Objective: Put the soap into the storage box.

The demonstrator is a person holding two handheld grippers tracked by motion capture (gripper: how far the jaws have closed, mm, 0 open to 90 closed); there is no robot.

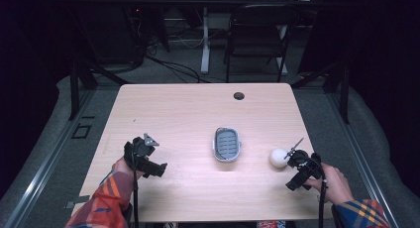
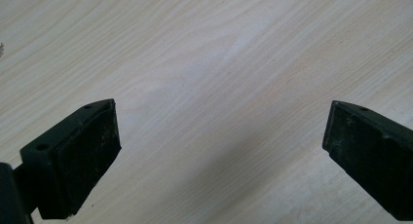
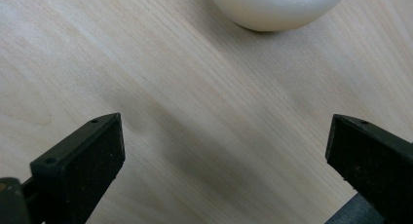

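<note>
Matte black right tool (image 3: 224,151) wide, empty; smooth round white soap (image 3: 275,7) ahead on woodgrain table (image 3: 146,63).

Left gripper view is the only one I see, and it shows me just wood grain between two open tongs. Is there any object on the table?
Observer: Yes. A white round object lies near the table's right edge, just ahead of the right tongs.
Operator: Do the right tongs hold it?
Observer: No. In the right gripper view the jaws stand wide apart with bare wood between them, and the object sits beyond their tips.
Operator: Is there anything else?
Observer: A small grey tray with a ribbed floor sits at the middle of the table, between the left tongs and the white object.
</note>
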